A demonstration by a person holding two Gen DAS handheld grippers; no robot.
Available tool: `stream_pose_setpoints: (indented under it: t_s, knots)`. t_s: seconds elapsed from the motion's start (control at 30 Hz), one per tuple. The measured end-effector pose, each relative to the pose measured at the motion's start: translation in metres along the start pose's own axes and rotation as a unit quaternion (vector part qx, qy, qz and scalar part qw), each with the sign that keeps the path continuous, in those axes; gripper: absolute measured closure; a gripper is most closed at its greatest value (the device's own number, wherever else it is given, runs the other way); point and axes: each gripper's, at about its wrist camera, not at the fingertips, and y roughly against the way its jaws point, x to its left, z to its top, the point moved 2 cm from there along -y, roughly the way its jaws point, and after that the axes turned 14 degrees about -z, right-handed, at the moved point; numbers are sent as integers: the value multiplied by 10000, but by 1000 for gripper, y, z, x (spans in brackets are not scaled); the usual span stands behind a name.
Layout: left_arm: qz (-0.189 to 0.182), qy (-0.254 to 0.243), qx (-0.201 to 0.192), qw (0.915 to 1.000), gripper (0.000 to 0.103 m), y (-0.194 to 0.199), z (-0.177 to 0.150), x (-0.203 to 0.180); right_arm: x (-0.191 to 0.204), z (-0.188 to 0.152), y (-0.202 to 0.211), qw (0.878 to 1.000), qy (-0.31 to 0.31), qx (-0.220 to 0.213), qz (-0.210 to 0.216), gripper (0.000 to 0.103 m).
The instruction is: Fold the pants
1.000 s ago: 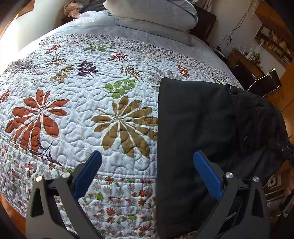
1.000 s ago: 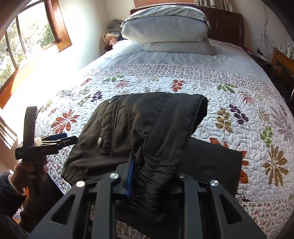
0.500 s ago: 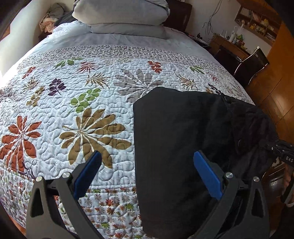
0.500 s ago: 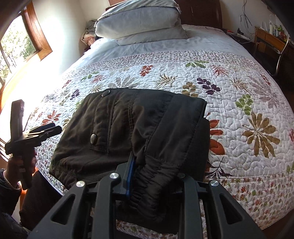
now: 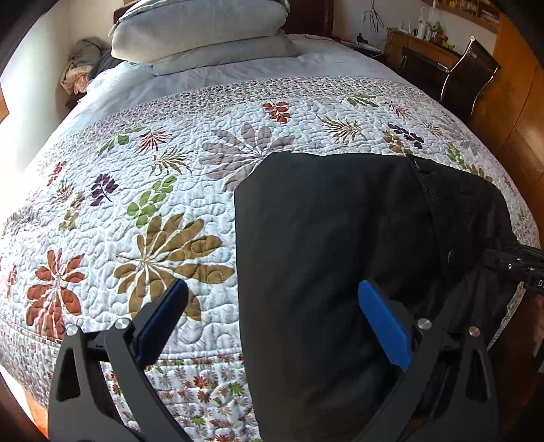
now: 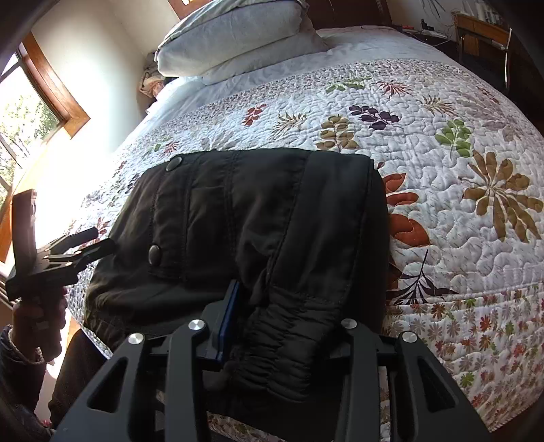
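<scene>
The black pants (image 5: 326, 258) lie folded on the quilted bed near its front edge. In the right wrist view the pants (image 6: 244, 221) show two snap buttons and a gathered elastic cuff. My right gripper (image 6: 272, 306) is shut on that cuff, with one blue pad showing beside the cloth. My left gripper (image 5: 272, 319) is open and empty, its blue pads spread over the pants' left edge and the quilt. It also shows in the right wrist view (image 6: 78, 248), held in a hand at the left of the pants.
The floral quilt (image 5: 153, 204) covers the bed. Grey pillows (image 5: 204, 30) are stacked at the headboard. A desk and a chair (image 5: 472, 68) stand at the right of the bed. A window (image 6: 30, 108) is at the left wall.
Both views have shifted, so the pants sit lower and more to the right in the left wrist view. The left gripper stays open; the right stays shut on the cuff.
</scene>
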Motion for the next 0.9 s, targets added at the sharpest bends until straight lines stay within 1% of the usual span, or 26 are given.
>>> stream_pose_setpoints:
  t_s: [0.03, 0.1, 0.27, 0.33, 0.4, 0.43, 0.5, 0.53, 0.57, 0.6, 0.7, 0.83, 0.9]
  knots:
    - [107, -93, 13, 9999, 3, 2, 2, -3, 0, 0, 0, 10000, -15, -8, 1, 60]
    - [225, -236, -3, 9995, 3, 5, 5, -7, 0, -1, 2, 10000, 5, -26, -32, 57]
    - [209, -328, -149, 9991, 3, 17, 9, -15, 0, 3, 24, 9989, 97, -254, -378, 54]
    - [193, -321, -180, 9991, 3, 21, 10, -16, 1, 8, 38, 9982, 71, -438, -401, 52]
    - [173, -315, -210, 9991, 3, 23, 10, -17, 8, 13, 49, 9977, 152, -559, -365, 50]
    - [171, -309, -229, 9991, 3, 24, 10, -17, 13, 16, 52, 9970, 238, -628, -388, 47]
    - [170, -304, -218, 9992, 3, 25, 10, -16, 24, 22, 56, 9952, 426, -770, -436, 47]
    - [190, -304, -198, 9992, 3, 24, 9, -15, 30, 23, 56, 9939, 502, -837, -508, 47]
    - [236, -300, -172, 9991, 3, 24, 8, -13, 34, 25, 56, 9920, 562, -896, -684, 47]
    - [260, -286, -149, 9991, 3, 24, 6, -11, 37, 27, 57, 9904, 600, -970, -786, 47]
    - [284, -92, -78, 9995, 3, 23, 1, 4, 41, 30, 63, 9892, 545, -1180, -679, 47]
    - [262, 224, 5, 9994, 3, 19, -7, 24, 40, 32, 73, 9873, 497, -1312, -740, 48]
    - [251, 339, 60, 9991, 3, 14, -11, 30, 39, 32, 78, 9850, 565, -1326, -946, 48]
